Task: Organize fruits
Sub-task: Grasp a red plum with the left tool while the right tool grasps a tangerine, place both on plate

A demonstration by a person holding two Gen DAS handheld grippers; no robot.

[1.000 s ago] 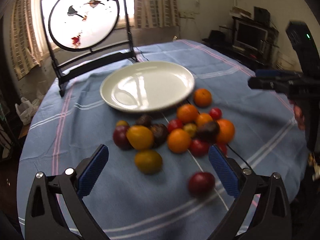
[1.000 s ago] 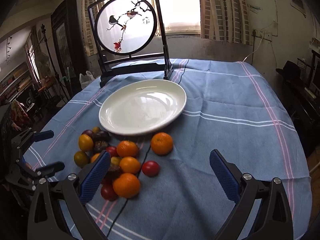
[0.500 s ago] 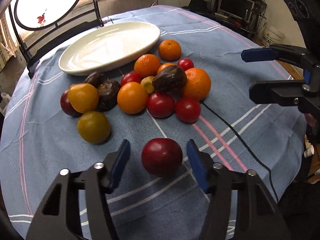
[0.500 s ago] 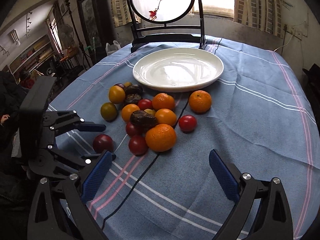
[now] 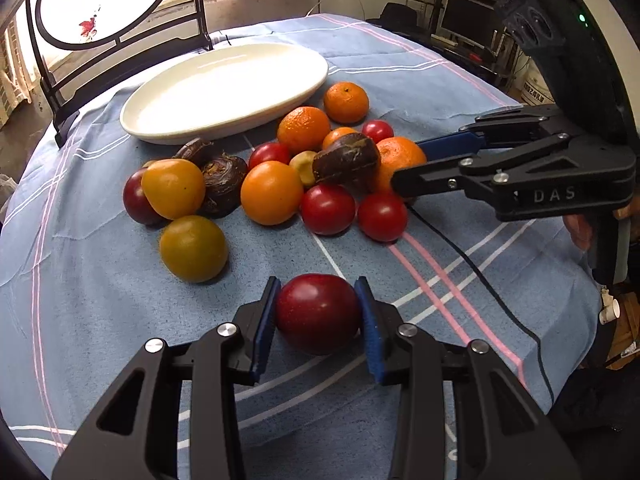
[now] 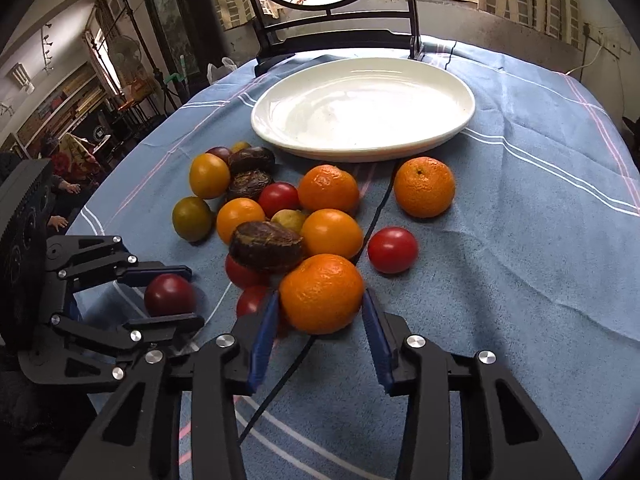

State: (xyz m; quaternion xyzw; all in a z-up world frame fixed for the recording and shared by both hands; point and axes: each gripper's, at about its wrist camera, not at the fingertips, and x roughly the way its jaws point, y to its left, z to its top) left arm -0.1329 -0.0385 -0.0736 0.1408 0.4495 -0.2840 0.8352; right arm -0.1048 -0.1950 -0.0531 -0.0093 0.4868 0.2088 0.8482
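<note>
dark red fruit (image 5: 318, 312) alone on the blue cloth (image 5: 100, 320), nearest of all and apart from the pile, pinched between the pads of the left gripper (image 5: 318, 320), its jaws just closed in on it. big orange (image 6: 322, 293) at the near edge of the pile, framed by the right gripper (image 6: 320, 320), jaws just closed in, pads at its sides or barely touching, full contact hard to confirm. best lifted straight up and slowly, clear of the neighbouring red fruits (image 6: 252, 300), then carried to the empty white plate (image 6: 460, 120) beyond the pile, probably the goal.
</note>
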